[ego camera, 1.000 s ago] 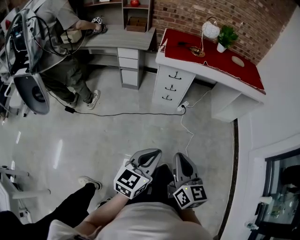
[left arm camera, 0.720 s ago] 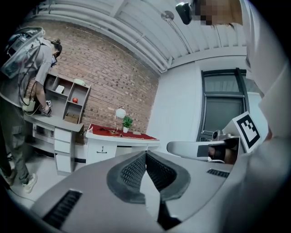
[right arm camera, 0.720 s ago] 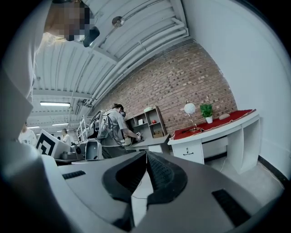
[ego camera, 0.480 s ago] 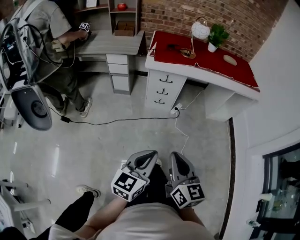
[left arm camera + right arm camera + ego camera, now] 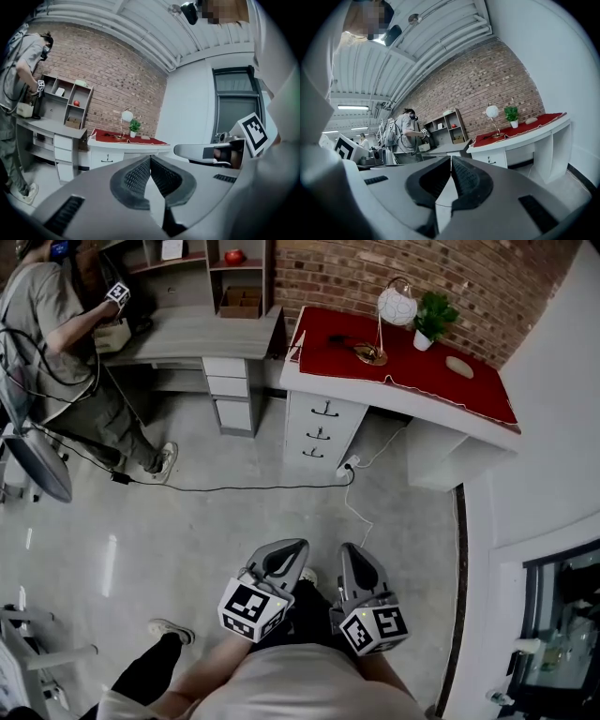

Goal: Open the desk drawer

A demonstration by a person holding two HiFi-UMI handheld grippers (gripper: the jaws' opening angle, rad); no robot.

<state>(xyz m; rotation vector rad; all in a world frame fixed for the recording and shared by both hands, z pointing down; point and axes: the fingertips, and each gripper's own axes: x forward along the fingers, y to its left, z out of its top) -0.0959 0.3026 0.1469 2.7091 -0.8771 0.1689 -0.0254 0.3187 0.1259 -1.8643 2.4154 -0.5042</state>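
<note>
The white desk with a red top (image 5: 403, 357) stands against the brick wall, far ahead of me across the floor. Its drawer stack (image 5: 320, 430) has three drawers with dark handles, all closed. The desk (image 5: 123, 142) also shows small in the left gripper view, and its drawers (image 5: 490, 158) appear in the right gripper view. My left gripper (image 5: 295, 547) and right gripper (image 5: 348, 548) are held side by side near my body, pointing toward the desk. Both are shut with nothing between the pads (image 5: 140, 176) (image 5: 461, 176).
A lamp (image 5: 392, 310), a potted plant (image 5: 431, 317) and a small dish (image 5: 460, 367) sit on the red top. A black cable (image 5: 234, 486) and a white cord (image 5: 352, 498) cross the floor. A person (image 5: 61, 334) works at a grey desk (image 5: 202, 334) on the left.
The desk has shifted left and slightly nearer in the head view as I walk toward it. Both grippers stay shut and side by side. The person at the grey desk raised a hand.
</note>
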